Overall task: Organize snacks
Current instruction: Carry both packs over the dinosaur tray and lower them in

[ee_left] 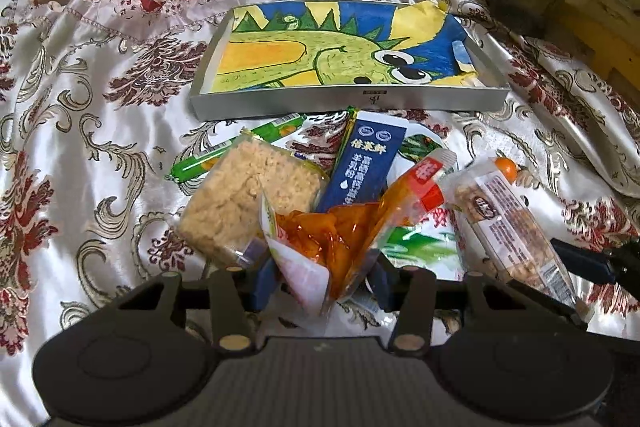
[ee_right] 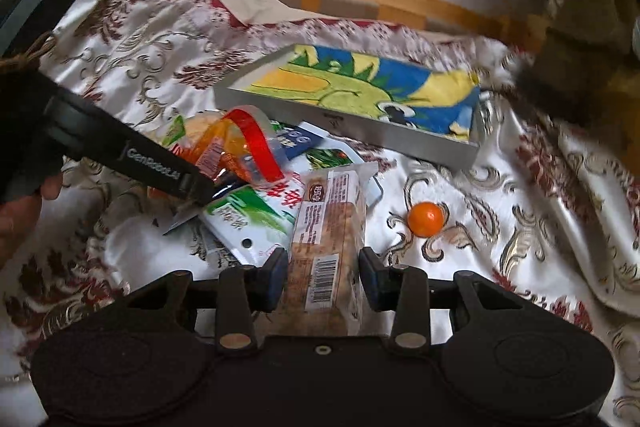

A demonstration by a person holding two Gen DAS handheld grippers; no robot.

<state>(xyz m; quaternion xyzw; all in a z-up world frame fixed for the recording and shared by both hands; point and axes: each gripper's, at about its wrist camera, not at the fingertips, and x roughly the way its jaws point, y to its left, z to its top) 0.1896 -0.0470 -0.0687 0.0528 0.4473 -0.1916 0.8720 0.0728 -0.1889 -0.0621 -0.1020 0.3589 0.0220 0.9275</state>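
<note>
The snacks lie in one heap on the bed (ee_left: pixel 100 115), just in front of the tray (ee_left: pixel 348 99), which holds only a dragon drawing (ee_left: pixel 320 51); the left gripper (ee_left: pixel 324 279) has its fingers closed on the orange packet (ee_left: pixel 344 227), whose long axis runs up and to the right from them; the right gripper (ee_right: pixel 324 279) is open around the near end of the biscuit pack (ee_right: pixel 328 243), which points straight away from the fingers toward the tray, so I judge this hand only needs to close; I count one green stick (ee_left: pixel 224 151), one rice cake (ee_left: pixel 248 195), one blue sachet (ee_left: pixel 368 163), one green-white bag (ee_right: pixel 248 223) and one orange ball (ee_right: pixel 426 219), which lies apart to the right.
</note>
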